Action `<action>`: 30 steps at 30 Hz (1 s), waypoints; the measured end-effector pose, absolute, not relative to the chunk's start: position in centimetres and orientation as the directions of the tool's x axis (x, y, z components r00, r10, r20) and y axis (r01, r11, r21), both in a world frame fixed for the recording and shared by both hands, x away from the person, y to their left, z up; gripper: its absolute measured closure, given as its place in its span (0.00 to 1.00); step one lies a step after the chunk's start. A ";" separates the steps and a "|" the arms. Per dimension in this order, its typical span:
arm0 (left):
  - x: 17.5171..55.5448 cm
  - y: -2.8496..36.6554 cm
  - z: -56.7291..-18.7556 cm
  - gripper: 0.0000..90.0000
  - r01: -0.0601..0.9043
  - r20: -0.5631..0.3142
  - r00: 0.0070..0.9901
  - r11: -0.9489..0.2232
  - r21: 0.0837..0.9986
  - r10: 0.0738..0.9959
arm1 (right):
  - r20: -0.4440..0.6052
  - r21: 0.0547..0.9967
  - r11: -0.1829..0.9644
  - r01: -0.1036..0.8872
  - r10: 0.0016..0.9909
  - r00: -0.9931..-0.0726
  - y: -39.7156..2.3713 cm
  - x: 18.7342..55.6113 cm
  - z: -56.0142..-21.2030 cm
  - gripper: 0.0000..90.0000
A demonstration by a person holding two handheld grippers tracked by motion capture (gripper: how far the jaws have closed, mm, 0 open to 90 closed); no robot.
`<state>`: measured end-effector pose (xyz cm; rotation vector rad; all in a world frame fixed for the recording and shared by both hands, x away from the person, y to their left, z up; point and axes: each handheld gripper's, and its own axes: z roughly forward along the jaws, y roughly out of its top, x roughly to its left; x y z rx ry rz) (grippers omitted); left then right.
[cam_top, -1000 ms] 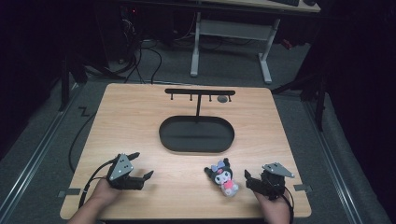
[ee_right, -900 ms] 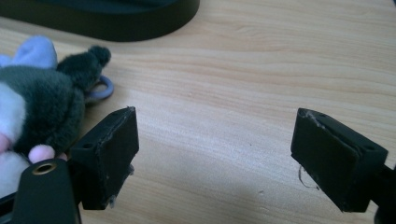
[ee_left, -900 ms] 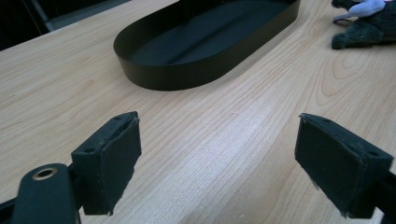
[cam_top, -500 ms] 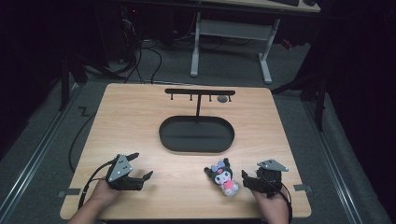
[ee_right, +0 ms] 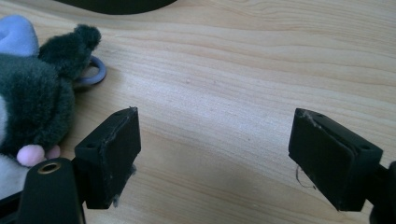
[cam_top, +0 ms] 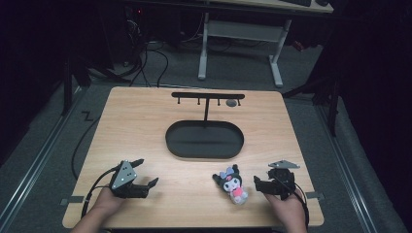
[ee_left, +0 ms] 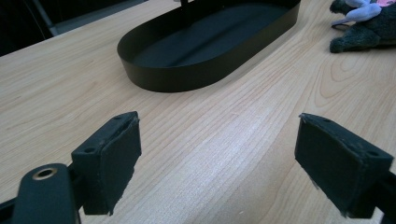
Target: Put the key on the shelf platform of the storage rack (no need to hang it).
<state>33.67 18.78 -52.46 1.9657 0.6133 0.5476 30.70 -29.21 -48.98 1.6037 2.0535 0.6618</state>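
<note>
plush toy point(cam_top: 232, 183) lies just beside your right gripper point(cam_top: 258, 184), jaws spread toward it, probably lining up a grab; left gripper point(cam_top: 145, 180) rests spread too, empty, facing the black tray point(cam_top: 204, 154).

Setting: laboratory or test room, dimly lit. Evidence: light wood surface point(cam_top: 145, 121) stood on grey carpeted floor point(cam_top: 311, 121); black cables point(cam_top: 145, 63) trailed behind its far edge; white metal desk frame point(cam_top: 238, 34) beyond; floor rails point(cam_top: 34, 160) ran past its left edge.
</note>
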 end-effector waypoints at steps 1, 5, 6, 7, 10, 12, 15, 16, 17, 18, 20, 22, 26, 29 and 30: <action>33.7 18.8 -52.5 0.17 0.188 0.120 0.772 -0.405 0.895 0.624 | -0.051 0.611 0.208 0.764 0.973 -0.224 -29.2 30.8 -48.9 0.19; 33.7 18.8 -52.5 0.17 0.187 0.120 0.772 -0.404 0.896 0.624 | -0.073 0.578 0.239 0.780 0.967 -0.242 -29.0 31.1 -48.9 0.20; 33.7 18.8 -52.5 0.17 0.187 0.118 0.773 -0.402 0.897 0.623 | -0.074 0.572 0.243 0.783 0.966 -0.246 -29.0 31.2 -48.9 0.20; 33.7 18.8 -52.5 0.17 0.187 0.118 0.774 -0.402 0.897 0.623 | -0.076 0.562 0.248 0.789 0.965 -0.249 -29.0 31.3 -49.0 0.20; 33.6 18.9 -52.5 0.17 0.184 0.122 0.775 -0.407 0.895 0.620 | -0.077 0.545 0.258 0.798 0.963 -0.258 -28.9 31.7 -48.9 0.20; 33.6 18.9 -52.5 0.17 0.183 0.124 0.775 -0.407 0.895 0.620 | -0.064 0.531 0.254 0.808 0.963 -0.261 -28.9 31.9 -48.7 0.21; 33.6 18.9 -52.5 0.17 0.181 0.122 0.775 -0.403 0.897 0.621 | -0.067 0.508 0.260 0.821 0.963 -0.263 -29.0 32.4 -48.5 0.22; 33.6 18.9 -52.5 0.17 0.181 0.123 0.774 -0.404 0.897 0.621 | -0.070 0.503 0.264 0.823 0.962 -0.265 -29.1 32.5 -48.4 0.22; 33.5 18.9 -52.5 0.17 0.181 0.125 0.774 -0.406 0.896 0.621 | -0.068 0.497 0.264 0.826 0.961 -0.267 -29.0 32.6 -48.4 0.22; 33.5 18.9 -52.5 0.17 0.179 0.131 0.773 -0.411 0.894 0.621 | -0.067 0.492 0.263 0.830 0.962 -0.265 -29.0 32.7 -48.3 0.22; 33.4 18.9 -52.5 0.17 0.177 0.135 0.771 -0.412 0.894 0.623 | -0.071 0.482 0.269 0.834 0.961 -0.268 -28.8 32.8 -48.2 0.22; 33.4 18.9 -52.5 0.17 0.175 0.136 0.768 -0.409 0.896 0.626 | -0.076 0.474 0.280 0.835 0.958 -0.278 -28.6 32.9 -48.0 0.23; 33.4 18.9 -52.5 0.17 0.177 0.134 0.768 -0.408 0.896 0.627 | -0.092 0.434 0.305 0.848 0.951 -0.295 -28.3 33.0 -47.8 0.24; 33.4 18.9 -52.5 0.17 0.179 0.133 0.766 -0.407 0.896 0.629 | -0.095 0.402 0.322 0.857 0.946 -0.310 -28.2 33.1 -47.8 0.24; 33.5 18.9 -52.5 0.17 0.181 0.131 0.765 -0.406 0.896 0.630 | -0.094 0.397 0.327 0.858 0.944 -0.316 -28.2 33.1 -47.8 0.24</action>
